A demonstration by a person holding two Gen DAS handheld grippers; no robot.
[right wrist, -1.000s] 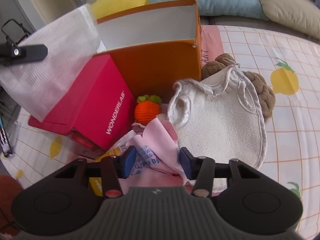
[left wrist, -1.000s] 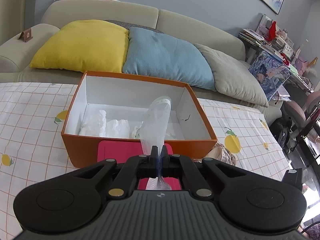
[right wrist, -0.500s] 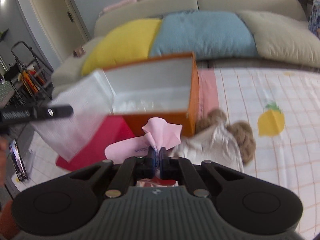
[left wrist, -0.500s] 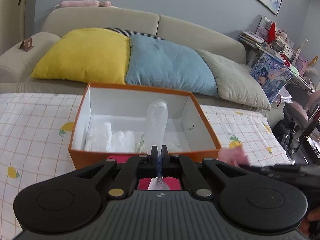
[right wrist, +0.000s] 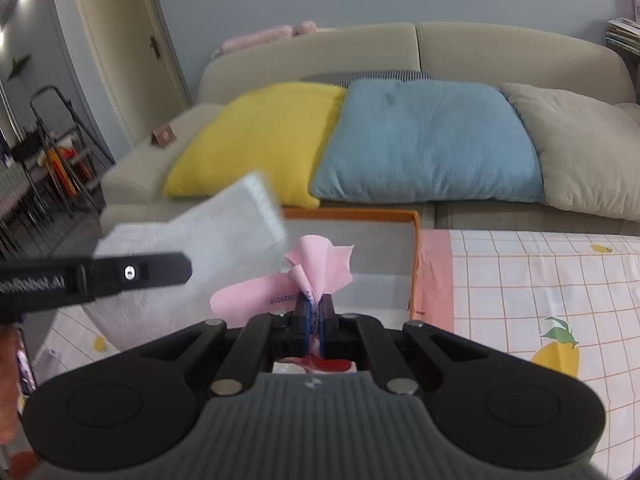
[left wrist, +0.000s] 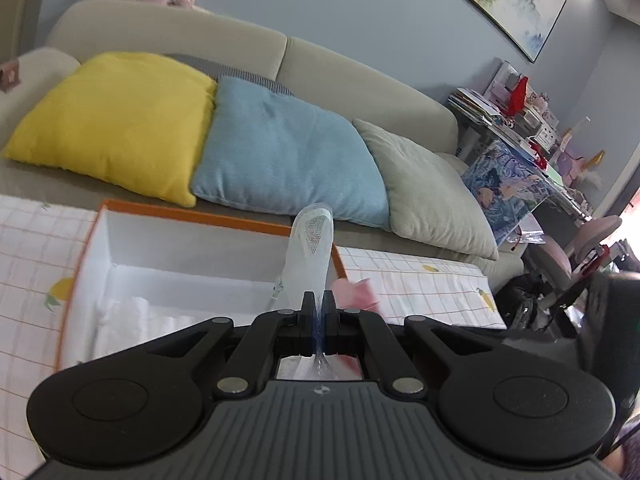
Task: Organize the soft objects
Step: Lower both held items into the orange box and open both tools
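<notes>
My left gripper (left wrist: pixel 319 300) is shut on a white mesh pack (left wrist: pixel 310 256) that stands up from its jaws above the open orange box (left wrist: pixel 180 212). The box's white inside holds crumpled white soft things (left wrist: pixel 132 316). In the right wrist view my right gripper (right wrist: pixel 315 306) is shut on a pink soft packet (right wrist: pixel 320 266) lifted in front of the same orange box (right wrist: pixel 414 264). The left gripper's finger (right wrist: pixel 136 272) and its white pack (right wrist: pixel 208 256) show at the left. The pink packet (left wrist: pixel 356 294) also peeks in beside the left jaws.
The box stands on a table with a checked lemon-print cloth (right wrist: pixel 532 280). A sofa behind carries a yellow cushion (left wrist: pixel 116 120), a blue cushion (left wrist: pixel 280 152) and a grey cushion (left wrist: pixel 432 200). A cluttered desk (left wrist: pixel 516 128) stands at the right, a folding ladder (right wrist: pixel 52 136) at the left.
The right gripper closed on the pink packet and lifted it off the pile toward the box. The left gripper rose and shifted over the box, still gripping the white pack.
</notes>
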